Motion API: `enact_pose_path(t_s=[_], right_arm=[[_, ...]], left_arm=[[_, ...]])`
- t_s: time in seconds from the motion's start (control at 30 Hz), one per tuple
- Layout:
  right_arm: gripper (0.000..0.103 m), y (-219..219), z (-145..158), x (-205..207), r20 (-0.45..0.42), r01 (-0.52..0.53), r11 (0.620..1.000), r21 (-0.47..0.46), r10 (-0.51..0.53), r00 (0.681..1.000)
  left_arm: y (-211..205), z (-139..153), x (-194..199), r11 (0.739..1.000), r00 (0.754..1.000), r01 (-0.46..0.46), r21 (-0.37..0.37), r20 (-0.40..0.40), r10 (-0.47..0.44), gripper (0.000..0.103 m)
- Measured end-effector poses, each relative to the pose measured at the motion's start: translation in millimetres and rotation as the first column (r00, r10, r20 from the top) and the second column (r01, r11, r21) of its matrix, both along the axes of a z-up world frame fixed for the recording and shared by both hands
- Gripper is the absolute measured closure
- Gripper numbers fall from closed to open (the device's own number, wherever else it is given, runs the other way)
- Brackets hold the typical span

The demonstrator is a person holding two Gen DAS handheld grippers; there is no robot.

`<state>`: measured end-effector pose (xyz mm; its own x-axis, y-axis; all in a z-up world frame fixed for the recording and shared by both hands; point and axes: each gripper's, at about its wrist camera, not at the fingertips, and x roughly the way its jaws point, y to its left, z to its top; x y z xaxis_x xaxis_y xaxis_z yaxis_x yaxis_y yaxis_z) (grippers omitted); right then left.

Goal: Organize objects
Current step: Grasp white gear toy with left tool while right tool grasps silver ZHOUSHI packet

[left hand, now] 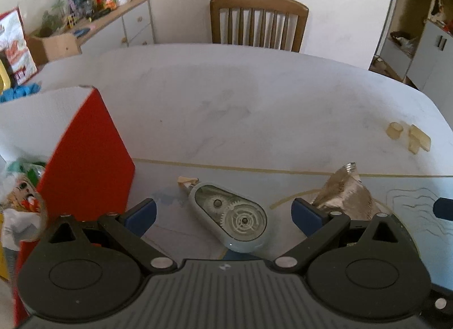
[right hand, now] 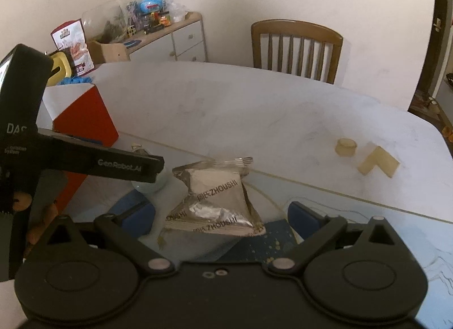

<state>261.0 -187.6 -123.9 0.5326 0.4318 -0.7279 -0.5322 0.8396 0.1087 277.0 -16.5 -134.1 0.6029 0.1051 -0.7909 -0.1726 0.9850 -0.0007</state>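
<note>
A grey-blue correction tape dispenser (left hand: 230,215) lies on the table between the open fingers of my left gripper (left hand: 223,212). A silver foil snack packet (right hand: 215,204) printed ZHOUSHI lies between the open fingers of my right gripper (right hand: 220,215); it also shows in the left wrist view (left hand: 345,195), to the right of the dispenser. A red and white box (left hand: 82,159) stands open at the left and holds several packets. In the right wrist view the left gripper's body (right hand: 85,159) hangs over the dispenser, with the box (right hand: 85,119) behind it.
Two small beige blocks (left hand: 407,135) lie at the table's right; they also show in the right wrist view (right hand: 365,156). A wooden chair (left hand: 259,20) stands behind the white table (left hand: 226,96). A sideboard (left hand: 113,23) with toys is at the back left.
</note>
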Motion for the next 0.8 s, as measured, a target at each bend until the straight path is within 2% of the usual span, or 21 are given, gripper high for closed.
enact_pose_path(t_s=[0.33, 0.63, 0.73, 0.8], right_arm=[[0.003, 19, -21, 26, -0.046, -0.019, 1.000, -0.011, 0.018, 0.999], [0.006, 18, -40, 43, -0.102, 0.028, 0.999, -0.016, -0.030, 0.994], [0.010, 18, -43, 43, -0.100, 0.026, 1.000, -0.009, -0.027, 0.995], [0.015, 19, -43, 43, -0.100, 0.019, 1.000, -0.006, -0.020, 0.995]], left_arm=[[8, -22, 12, 0.999, 0.999, -0.031, -0.013, -0.031, 0.030, 0.001], [7, -33, 14, 1.000, 0.999, -0.026, -0.015, -0.027, 0.025, 0.002], [7, -32, 13, 1.000, 1.000, -0.018, -0.020, -0.005, 0.018, 0.009], [5, -30, 13, 1.000, 1.000, -0.005, -0.022, 0.002, 0.005, 0.019]])
